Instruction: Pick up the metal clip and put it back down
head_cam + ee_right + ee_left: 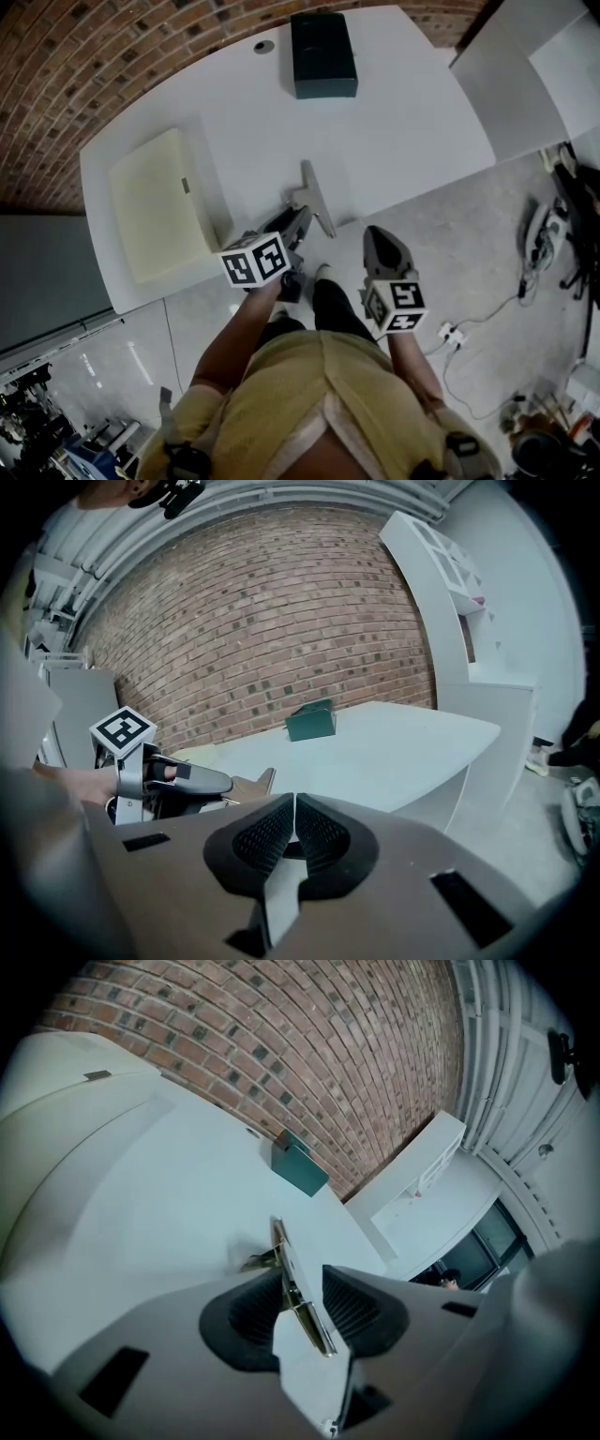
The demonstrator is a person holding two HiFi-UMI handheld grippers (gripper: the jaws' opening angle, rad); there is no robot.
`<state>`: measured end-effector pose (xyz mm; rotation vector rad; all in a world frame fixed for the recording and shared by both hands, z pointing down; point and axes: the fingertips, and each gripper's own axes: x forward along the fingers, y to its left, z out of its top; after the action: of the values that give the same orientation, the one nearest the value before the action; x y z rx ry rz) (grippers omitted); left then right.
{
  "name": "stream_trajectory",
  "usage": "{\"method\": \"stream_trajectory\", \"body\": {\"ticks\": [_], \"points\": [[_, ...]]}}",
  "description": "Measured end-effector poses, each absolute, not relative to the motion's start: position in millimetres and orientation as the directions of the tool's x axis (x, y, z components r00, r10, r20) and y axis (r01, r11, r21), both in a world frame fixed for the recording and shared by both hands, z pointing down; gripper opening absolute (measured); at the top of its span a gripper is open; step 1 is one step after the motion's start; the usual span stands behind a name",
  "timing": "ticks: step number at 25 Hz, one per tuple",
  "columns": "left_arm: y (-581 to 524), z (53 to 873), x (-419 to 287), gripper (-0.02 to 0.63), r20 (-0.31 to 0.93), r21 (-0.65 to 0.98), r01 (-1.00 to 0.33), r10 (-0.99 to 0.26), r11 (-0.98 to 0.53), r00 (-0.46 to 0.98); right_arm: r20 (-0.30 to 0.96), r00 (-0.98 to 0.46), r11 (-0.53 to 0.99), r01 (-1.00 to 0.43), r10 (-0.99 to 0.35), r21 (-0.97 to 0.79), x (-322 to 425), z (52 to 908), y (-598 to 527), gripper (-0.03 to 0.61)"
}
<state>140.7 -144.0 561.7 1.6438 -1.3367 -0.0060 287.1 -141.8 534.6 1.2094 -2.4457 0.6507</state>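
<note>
The left gripper (302, 1279) clamps the metal clip (316, 197) in its jaws; the right gripper (293, 813) is closed.

We note a dark green box (323, 54) at the far edge of the white surface (412, 122), a cream pad (161, 204) at its left, and a brick wall (94, 66) behind.

Thin metal clip (293, 1283), tilted edge-on

Office-like workroom, brick wall (112, 56), white desk (403, 122)
</note>
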Motion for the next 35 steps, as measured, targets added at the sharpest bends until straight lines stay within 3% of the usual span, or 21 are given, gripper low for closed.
{"method": "stream_trajectory", "body": {"ticks": [5, 9, 23, 35], "points": [[-148, 569, 141, 0.124, 0.554, 0.659, -0.745, -0.736, 0.103, 0.389, 0.510, -0.578, 0.534, -0.808, -0.638, -0.248, 288, 537, -145, 0.005], [-150, 573, 142, 0.072, 0.566, 0.655, -0.747, -0.732, 0.119, 0.380, 0.500, -0.587, 0.540, -0.803, -0.637, -0.255, 286, 536, -149, 0.005], [-152, 566, 152, 0.014, 0.468, 0.759, -0.646, -0.759, 0.083, 0.452, 0.522, -0.608, 0.569, -0.781, -0.598, -0.257, 278, 538, -146, 0.005], [-145, 546, 153, 0.009, 0.422, 0.756, -0.654, -0.781, 0.022, 0.461, 0.500, -0.633, 0.602, -0.759, -0.591, -0.249, 271, 543, -144, 0.005]]}}
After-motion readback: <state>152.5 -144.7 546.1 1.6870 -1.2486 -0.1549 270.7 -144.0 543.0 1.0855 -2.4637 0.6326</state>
